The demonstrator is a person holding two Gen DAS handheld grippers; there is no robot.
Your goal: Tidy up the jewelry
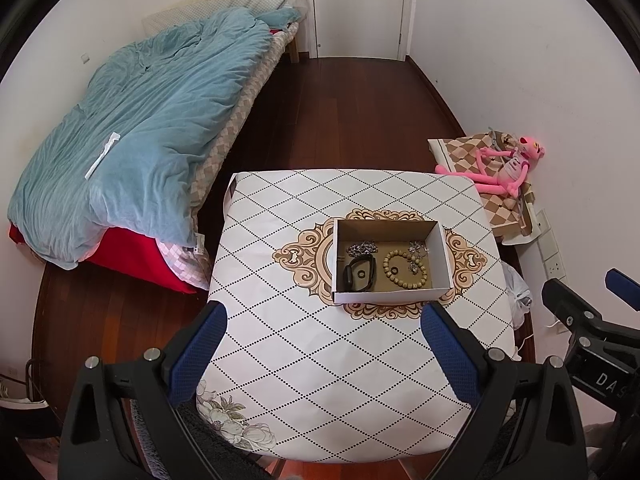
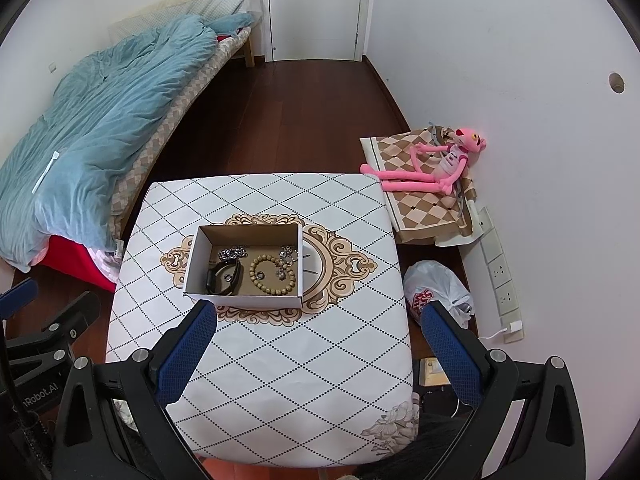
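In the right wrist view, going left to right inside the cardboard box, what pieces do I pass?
Black wristband → wooden bead bracelet, with a small dark ring lying inside its loop → silver charm piece at the right wall. The silver chain lies behind the wristband, so I leave it out.

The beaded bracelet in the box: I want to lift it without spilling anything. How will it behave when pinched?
The beaded bracelet looks like round beads on a cord, so it will probably sag into a loop rather than hold its ring shape. Smooth beads may slip between the pads. A small dark ring lies inside it and a metal chain crowds its edge, so either might snag.
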